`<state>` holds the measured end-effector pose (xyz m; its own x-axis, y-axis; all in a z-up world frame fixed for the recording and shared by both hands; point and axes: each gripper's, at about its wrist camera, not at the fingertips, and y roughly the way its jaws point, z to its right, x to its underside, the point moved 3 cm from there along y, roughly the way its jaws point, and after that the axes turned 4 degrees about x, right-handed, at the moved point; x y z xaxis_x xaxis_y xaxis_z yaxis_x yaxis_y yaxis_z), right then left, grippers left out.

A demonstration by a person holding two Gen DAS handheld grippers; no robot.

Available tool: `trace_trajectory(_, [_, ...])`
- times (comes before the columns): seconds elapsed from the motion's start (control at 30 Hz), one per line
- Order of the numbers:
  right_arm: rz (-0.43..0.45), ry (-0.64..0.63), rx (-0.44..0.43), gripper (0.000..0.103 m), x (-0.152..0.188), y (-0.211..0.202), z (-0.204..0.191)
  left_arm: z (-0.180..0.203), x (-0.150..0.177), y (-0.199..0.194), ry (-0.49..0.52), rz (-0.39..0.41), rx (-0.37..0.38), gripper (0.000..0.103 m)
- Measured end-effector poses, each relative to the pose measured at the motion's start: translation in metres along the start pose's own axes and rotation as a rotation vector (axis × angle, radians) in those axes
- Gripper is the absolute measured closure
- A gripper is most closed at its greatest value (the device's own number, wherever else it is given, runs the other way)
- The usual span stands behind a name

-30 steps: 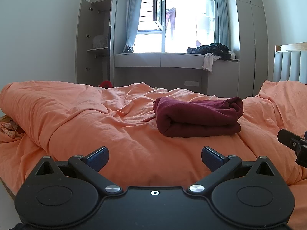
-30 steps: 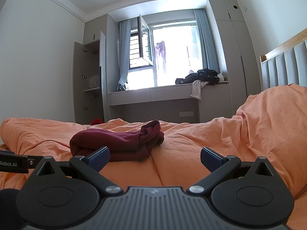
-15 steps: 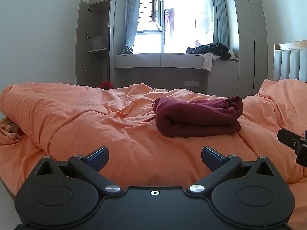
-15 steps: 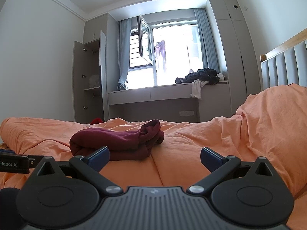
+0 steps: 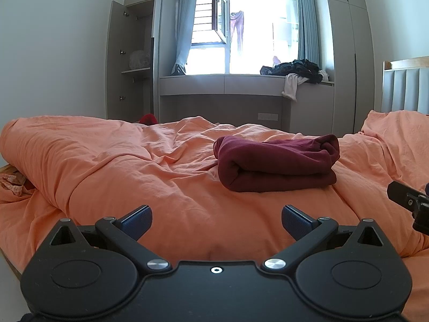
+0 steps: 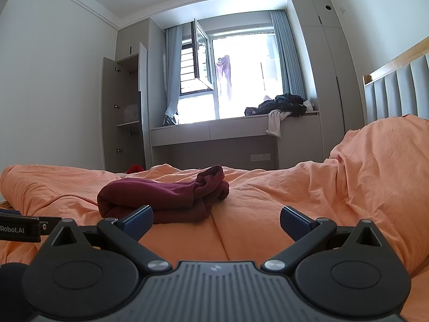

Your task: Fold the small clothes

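Observation:
A dark red garment [image 5: 276,165] lies folded in a thick bundle on the orange duvet [image 5: 120,166], ahead and right of my left gripper [image 5: 216,221]. The left gripper is open, empty and held low over the duvet, well short of the garment. In the right wrist view the same garment [image 6: 163,197] lies ahead and left of my right gripper [image 6: 216,221], which is open and empty. Its left fingertip [image 6: 138,218] overlaps the garment's near edge in the view. Part of the right gripper [image 5: 410,201] shows at the left wrist view's right edge.
A pile of dark and white clothes [image 5: 297,71] sits on the window bench. An open wardrobe [image 5: 131,61] stands at the far left. A padded headboard [image 6: 396,91] and a raised duvet mound [image 6: 375,166] are on the right. A small red item [image 5: 147,119] lies beyond the bed.

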<state>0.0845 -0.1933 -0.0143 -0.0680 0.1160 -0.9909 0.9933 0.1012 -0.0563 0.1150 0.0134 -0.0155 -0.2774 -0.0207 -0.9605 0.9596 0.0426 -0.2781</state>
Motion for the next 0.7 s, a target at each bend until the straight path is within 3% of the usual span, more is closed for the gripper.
trace_trajectory(0.7, [-0.015, -0.020, -0.012, 0.000, 0.002, 0.012, -0.006, -0.003, -0.002, 0.000, -0.013, -0.017, 0.015, 0.001])
